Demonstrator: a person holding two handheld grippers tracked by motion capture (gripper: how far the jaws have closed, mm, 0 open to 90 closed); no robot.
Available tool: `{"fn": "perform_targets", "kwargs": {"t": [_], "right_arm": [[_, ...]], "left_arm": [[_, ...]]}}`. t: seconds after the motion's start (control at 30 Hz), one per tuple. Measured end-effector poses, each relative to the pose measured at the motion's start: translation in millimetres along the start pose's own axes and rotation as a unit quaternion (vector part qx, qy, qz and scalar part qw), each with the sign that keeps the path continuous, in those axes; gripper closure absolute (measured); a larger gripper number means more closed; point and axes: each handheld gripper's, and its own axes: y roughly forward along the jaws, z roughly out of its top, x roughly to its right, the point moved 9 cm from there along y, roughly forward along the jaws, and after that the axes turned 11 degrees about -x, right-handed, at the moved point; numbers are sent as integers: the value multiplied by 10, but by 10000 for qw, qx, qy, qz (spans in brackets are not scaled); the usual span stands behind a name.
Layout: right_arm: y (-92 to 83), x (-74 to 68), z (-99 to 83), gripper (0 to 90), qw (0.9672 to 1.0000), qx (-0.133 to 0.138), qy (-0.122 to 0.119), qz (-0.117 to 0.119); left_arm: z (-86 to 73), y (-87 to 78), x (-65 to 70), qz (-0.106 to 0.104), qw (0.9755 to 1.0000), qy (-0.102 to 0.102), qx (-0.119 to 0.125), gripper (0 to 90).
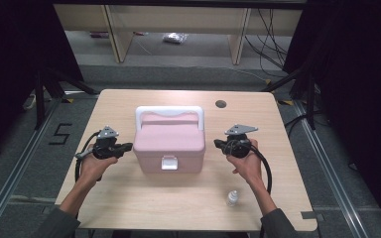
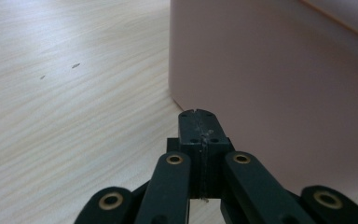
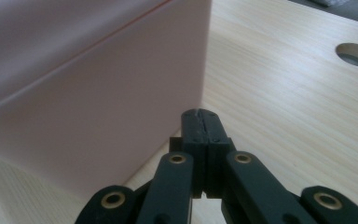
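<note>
table [image 1: 129,198]: pink box [image 1: 168,141] between claws (both closed)

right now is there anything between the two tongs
Yes: in the high view the closed pink box sits between the left tongs and the right tongs, one at each side of it.

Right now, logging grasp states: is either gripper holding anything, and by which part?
Nothing is held. The left gripper and right gripper are both shut on nothing, beside the pink box.
</note>
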Motion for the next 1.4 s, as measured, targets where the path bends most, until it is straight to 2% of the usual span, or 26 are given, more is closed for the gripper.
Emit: {"fn": "perform_targets", "kwargs": {"t": [0.03, 0.07, 0.13, 0.23, 0.3, 0.33, 0.4, 0.43, 0.53, 0.57, 0.6, 0.63, 0.67, 0.7, 0.73, 0.83, 0.93, 0.97, 1.0, 1.03, 1.07, 1.1, 1.2, 1.37, 1.4], "right_arm": [[21, 8, 10, 900, 9999, -15, -151, -28], [44, -29, 5, 900, 10000, -66, -65, 28], [83, -37, 13, 900, 9997, -85, -223, 29], [98, -54, 27, 900, 9999, -64, -150, 48], [106, -78, 38, 900, 9999, -48, -51, 126], [121, -81, 64, 900, 9998, 15, -136, 168], [123, -98, 67, 900, 9997, -25, -147, 188], [107, -101, 106, 900, 9996, -20, -224, 158], [98, -137, 144, 900, 9995, 12, -262, 180], [101, -202, 185, 900, 9992, 65, -288, 253], [101, -202, 185, 900, 9992, 65, -288, 253], [97, -214, 182, 900, 9994, 5, -272, 208], [106, -207, 197, 900, 9990, 35, -444, 94], [98, -212, 187, 900, 9990, -26, -445, 104], [96, -221, 178, 900, 9994, -30, -322, 119], [92, -211, 172, 900, 9995, -30, -284, 148], [51, -167, 138, 900, 9997, -52, -195, 108], [51, -167, 138, 900, 9997, -52, -195, 108], [26, -107, 121, 900, 9995, 17, -293, 81], [26, -107, 121, 900, 9995, 17, -293, 81], [10, -109, 98, 900, 9998, -13, -140, 105], [-28, -77, 60, 900, 9998, -5, -183, 64], [-97, -63, -14, 900, 10000, -28, -59, 39], [-171, -2, -79, 900, 9998, -76, -162, -69], [-186, 0, -92, 900, 9999, -73, -67, -76]], "left_arm": [[0, 4, 11, -36, 9999, 77, -84, 899], [5, 17, 33, -85, 9998, 121, -117, 899], [22, 37, 55, -72, 9998, 160, -80, 899], [46, 42, 82, -160, 9998, 145, -11, 899], [51, 28, 103, -163, 9996, 234, -56, 899], [57, 16, 130, -169, 9992, 345, -80, 898], [75, 21, 142, -139, 9995, 294, 10, 899], [70, 25, 154, -181, 9991, 370, -66, 899], [68, 34, 155, -144, 9991, 384, -85, 898], [66, 30, 153, -205, 9990, 374, -90, 898], [66, 30, 153, -205, 9990, 374, -90, 898], [68, 24, 158, -209, 9991, 368, -71, 898], [69, 18, 163, -205, 9991, 367, -62, 898], [70, 7, 175, -193, 9991, 373, -68, 898], [70, 3, 191, -137, 9990, 425, -93, 898], [78, 9, 214, -83, 9991, 397, -82, 898], [90, 26, 331, -167, 9987, 461, -98, 899], [90, 26, 331, -167, 9987, 461, -98, 899], [100, 41, 380, -154, 9982, 556, -149, 899], [100, 41, 380, -154, 9982, 556, -149, 900], [116, 57, 411, -188, 9983, 546, -108, 900], [129, 75, 455, -246, 9979, 590, -132, 899], [158, 103, 511, -238, 9973, 674, -167, 899], [216, 160, 600, -286, 9965, 764, -184, 900], [216, 160, 600, -286, 9965, 764, -184, 900]]}}
